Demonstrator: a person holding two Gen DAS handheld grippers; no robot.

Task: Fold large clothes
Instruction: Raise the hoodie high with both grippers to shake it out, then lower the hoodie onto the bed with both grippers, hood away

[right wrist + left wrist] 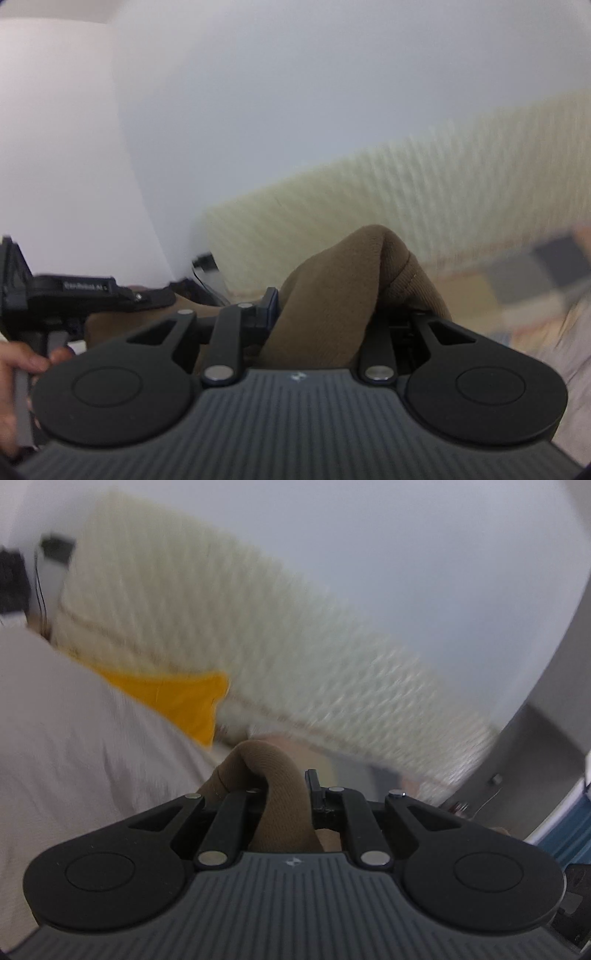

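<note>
**Both tongs hold the brown cloth**

A cream quilted headboard [229, 627] stands behind the bed with a pale sheet [74, 746]. A yellow cloth [177, 698] lies at the sheet's far edge. The brown ribbed knit garment [332, 295] is raised, pinched in the left tongs [284, 794] and in the right tongs [332, 317].

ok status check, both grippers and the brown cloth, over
Left gripper shut on brown garment. Right gripper shut on a thicker bunch of it. Frames blurred. Cream textured headboard ahead, nothing seen blocking.
</note>
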